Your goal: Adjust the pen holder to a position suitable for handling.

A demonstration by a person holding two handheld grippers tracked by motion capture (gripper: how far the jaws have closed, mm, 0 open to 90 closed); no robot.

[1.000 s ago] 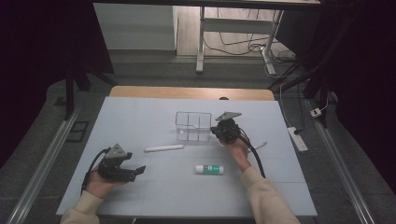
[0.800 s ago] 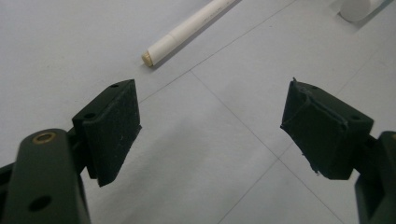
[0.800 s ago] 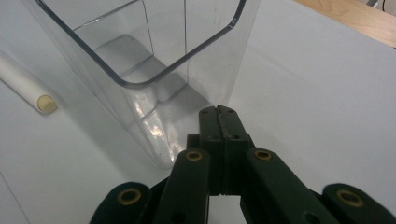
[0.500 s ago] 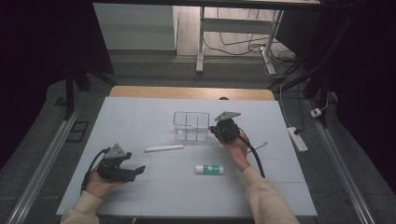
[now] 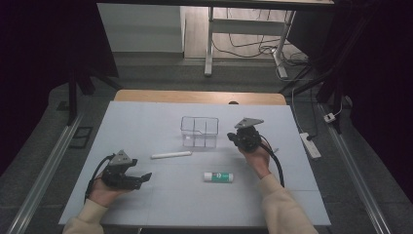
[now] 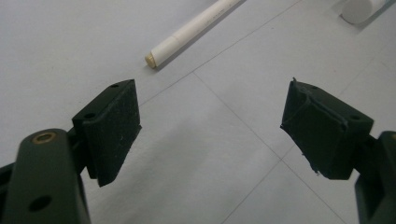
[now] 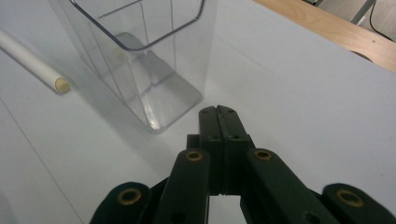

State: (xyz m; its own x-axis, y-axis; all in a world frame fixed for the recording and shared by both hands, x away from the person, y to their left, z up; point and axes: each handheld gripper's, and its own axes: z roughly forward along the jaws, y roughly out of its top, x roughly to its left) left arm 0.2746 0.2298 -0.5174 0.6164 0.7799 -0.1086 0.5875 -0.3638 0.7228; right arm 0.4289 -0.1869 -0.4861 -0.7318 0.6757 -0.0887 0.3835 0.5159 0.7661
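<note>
- The big pale blue table top (image 5: 146, 122) lies in front of me, with a strip of light wood at its far edge.
- The clear plastic box with dividers inside (image 5: 199, 130) stands upright near the middle of the table, a bit to the far side. It is empty. I think it is light and stiff, with smooth, slippery walls, so it may slide or tip if I bump it. A good place to hold it looks like the top rim or one thin wall.
- My right gripper (image 5: 242, 139) is just to the right of the box, not touching it. Its jaws are clenched tight together with nothing between them, as my right gripper view shows (image 7: 218, 112).
- My left gripper (image 5: 141, 178) rests low at the near left of the table, well apart from the box. Its jaws are spread wide and hold nothing (image 6: 210, 135).
- The long thin white stick with a tan end (image 5: 171, 154) lies flat, just near and left of the box. It looks light and hard and might roll.
- The small white glue stick with a green label (image 5: 218, 176) lies on its side, near me, between my two hands. It looks light and round too.
</note>
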